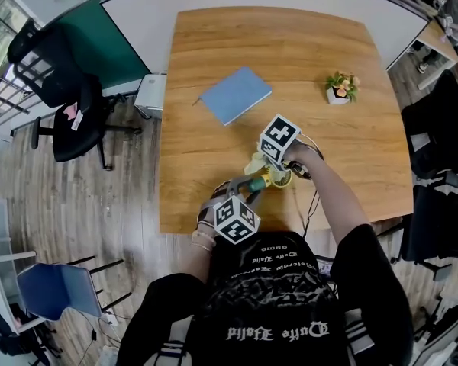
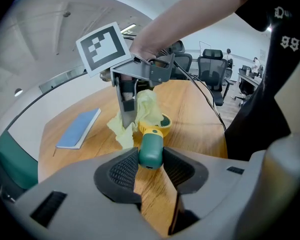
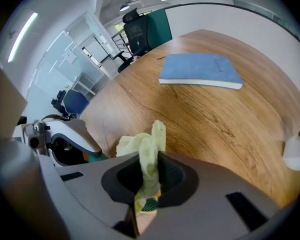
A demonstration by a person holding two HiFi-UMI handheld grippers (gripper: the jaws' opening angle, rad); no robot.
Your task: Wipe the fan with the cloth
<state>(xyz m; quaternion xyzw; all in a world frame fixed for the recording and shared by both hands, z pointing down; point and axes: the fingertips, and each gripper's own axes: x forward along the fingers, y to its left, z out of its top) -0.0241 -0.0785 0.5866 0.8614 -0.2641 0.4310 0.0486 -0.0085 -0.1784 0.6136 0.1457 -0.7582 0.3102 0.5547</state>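
Near the desk's (image 1: 290,67) front edge, at 5 o'clock from the blue notebook (image 1: 235,94), the left claw (image 1: 248,187) is clamped on the green handle of the fan (image 2: 151,151). The right claw (image 3: 149,184) is pinched tight on the yellow cloth (image 3: 149,156), bunched at 10 o'clock of the fan's yellow head. Contact seems made, so wiping looks barely started; most of the grille is probably left to do

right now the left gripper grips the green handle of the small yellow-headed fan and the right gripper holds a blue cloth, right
The cloth is pale yellow, not blue; the right gripper view shows it pinched in the right gripper. The left gripper does grip the green handle of the small yellow-headed fan.
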